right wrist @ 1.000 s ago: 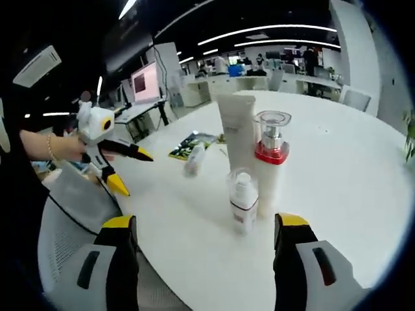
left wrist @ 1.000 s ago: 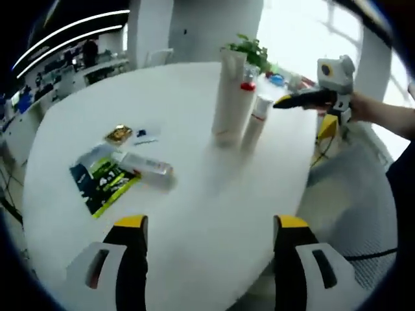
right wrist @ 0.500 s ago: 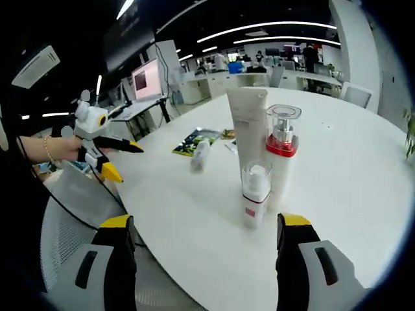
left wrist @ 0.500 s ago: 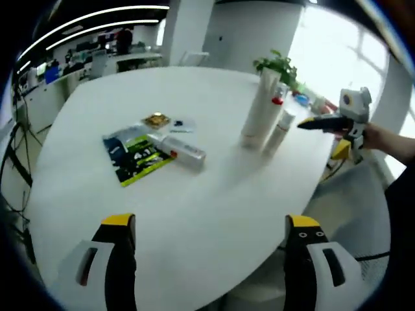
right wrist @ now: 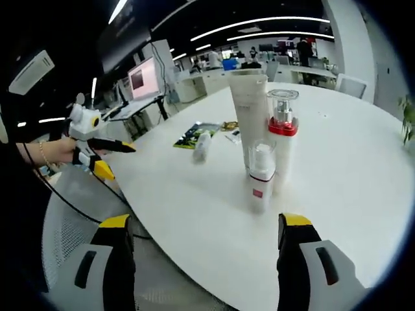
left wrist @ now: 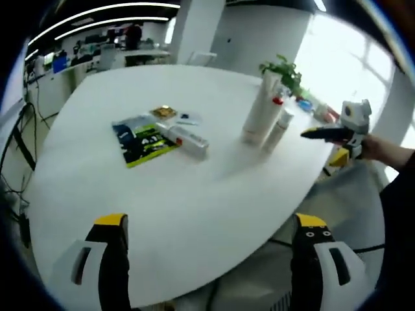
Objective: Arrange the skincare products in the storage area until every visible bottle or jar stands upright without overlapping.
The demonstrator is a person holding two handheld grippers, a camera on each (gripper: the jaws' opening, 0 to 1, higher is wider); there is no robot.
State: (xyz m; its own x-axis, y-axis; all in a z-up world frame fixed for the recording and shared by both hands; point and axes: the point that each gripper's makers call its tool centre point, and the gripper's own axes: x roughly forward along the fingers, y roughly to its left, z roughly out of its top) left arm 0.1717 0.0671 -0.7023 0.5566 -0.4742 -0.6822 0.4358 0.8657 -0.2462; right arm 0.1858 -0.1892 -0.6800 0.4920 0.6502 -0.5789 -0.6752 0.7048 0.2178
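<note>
On the round white table (left wrist: 194,188) three skincare products stand upright in a tight group: a tall white tube (right wrist: 251,113) (left wrist: 259,111), a red-collared pump bottle (right wrist: 283,139) (left wrist: 277,103) and a small clear-capped bottle (right wrist: 261,177) (left wrist: 280,129). Another white bottle (left wrist: 189,138) (right wrist: 203,146) lies on its side beside a green and black packet (left wrist: 144,140) (right wrist: 192,135). My left gripper (left wrist: 211,259) is open over the table's near edge. The right gripper (right wrist: 206,259) is open too, short of the small bottle, and in the left gripper view the right gripper (left wrist: 331,135) hangs off the table's right side.
A small gold sachet (left wrist: 163,111) and a blue-marked one (left wrist: 189,119) lie behind the packet. A potted plant (left wrist: 283,68) stands at the table's far edge. A grey mesh chair (right wrist: 71,214) sits below the table's rim. Desks and monitors fill the office behind.
Both cameras have pulled back a little from the table. The standing products and the lying bottle have stayed where they were, and both grippers remain open.
</note>
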